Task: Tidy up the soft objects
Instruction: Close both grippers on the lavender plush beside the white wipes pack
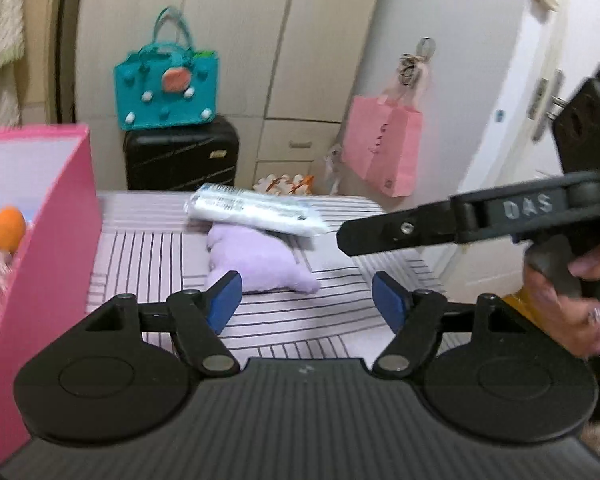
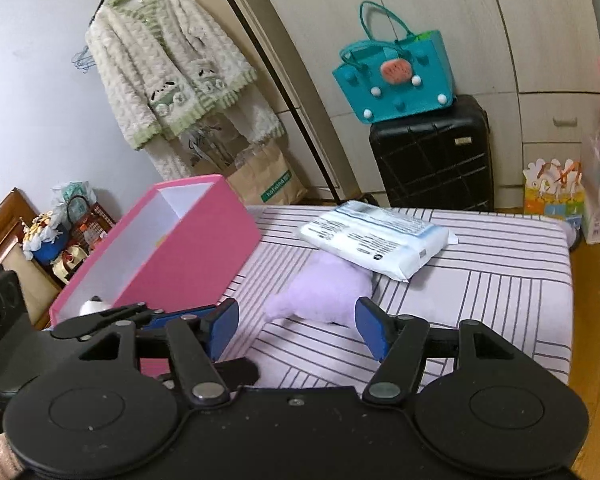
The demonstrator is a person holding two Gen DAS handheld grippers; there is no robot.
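Broadly, we see a bed [image 2: 480, 264] with a pale striped cover filling the middle of both views, with a tall wardrobe [image 2: 500, 32] behind it. Against that wardrobe stands a black suitcase [image 2: 432, 156] with a teal handbag [image 2: 396, 80] on top. On the left side of the bed sits an open pink box [image 2: 188, 240], white inside; from the left wrist view we can make out an orange ball [image 1: 8, 229] within it. Next in size, a white wipes packet [image 2: 374, 238] lies on the cover, one end resting over a lilac plush toy [image 2: 324, 294] that lies just beside the box, near the middle of the bed.

Our left gripper [image 1: 307, 302] has its blue pads apart with nothing between them, the plush just beyond the tips. Our right gripper [image 2: 296, 330] is likewise spread and empty, its pads framing the plush without pressing on it. In the left wrist view we also see a hand [image 1: 576, 300] around the right gripper's handle.
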